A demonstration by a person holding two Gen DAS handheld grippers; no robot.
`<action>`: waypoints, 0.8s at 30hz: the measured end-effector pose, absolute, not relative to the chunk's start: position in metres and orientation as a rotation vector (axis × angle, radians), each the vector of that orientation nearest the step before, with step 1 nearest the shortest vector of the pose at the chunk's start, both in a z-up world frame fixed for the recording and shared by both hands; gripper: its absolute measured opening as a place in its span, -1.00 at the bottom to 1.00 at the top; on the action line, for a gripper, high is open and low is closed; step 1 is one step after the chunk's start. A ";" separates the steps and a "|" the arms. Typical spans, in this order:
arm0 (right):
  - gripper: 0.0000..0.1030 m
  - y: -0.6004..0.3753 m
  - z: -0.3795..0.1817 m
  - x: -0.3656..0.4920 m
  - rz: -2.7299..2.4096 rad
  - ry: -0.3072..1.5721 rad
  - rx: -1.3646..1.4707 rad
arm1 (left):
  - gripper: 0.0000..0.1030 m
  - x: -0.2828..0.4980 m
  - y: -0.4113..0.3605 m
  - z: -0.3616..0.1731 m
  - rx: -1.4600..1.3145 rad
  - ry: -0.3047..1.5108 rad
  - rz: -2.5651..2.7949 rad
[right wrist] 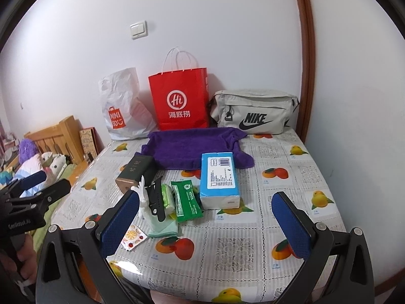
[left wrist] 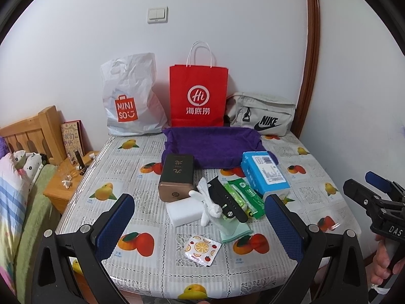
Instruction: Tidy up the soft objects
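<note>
White wall (left wrist: 227, 12) with a double light switch (left wrist: 157, 14). Brown curved door frame (left wrist: 310, 50) on the right. Table with a fruit-print cloth (left wrist: 316, 164) against the wall. Wooden headboard (left wrist: 33, 131), nightstand (left wrist: 62, 190) and bed (left wrist: 15, 190) on the left.

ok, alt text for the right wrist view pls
Open right gripper hovers over a fruit-print table holding a blue tissue pack, green wipes packet, black watch strap and purple towel. Three bags line the wall behind.
</note>
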State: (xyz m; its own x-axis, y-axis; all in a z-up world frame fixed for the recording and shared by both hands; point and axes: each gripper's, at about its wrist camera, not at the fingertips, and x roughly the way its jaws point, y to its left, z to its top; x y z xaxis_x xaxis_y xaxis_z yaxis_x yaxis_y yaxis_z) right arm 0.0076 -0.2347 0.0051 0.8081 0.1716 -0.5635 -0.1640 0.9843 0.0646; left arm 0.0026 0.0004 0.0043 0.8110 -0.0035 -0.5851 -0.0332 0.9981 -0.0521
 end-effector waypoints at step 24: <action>0.99 -0.228 -0.076 0.066 0.218 0.757 0.029 | 1.00 0.060 0.004 -0.147 0.010 0.928 -0.048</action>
State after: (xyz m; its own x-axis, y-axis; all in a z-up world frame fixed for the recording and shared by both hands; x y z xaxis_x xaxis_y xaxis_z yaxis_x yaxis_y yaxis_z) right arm 0.0659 -0.2280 -0.0763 0.7058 0.2069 -0.6776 -0.1857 0.9770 0.1049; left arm 0.0605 0.0039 -0.1472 0.5984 -0.0375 -0.8003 0.0461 0.9989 -0.0124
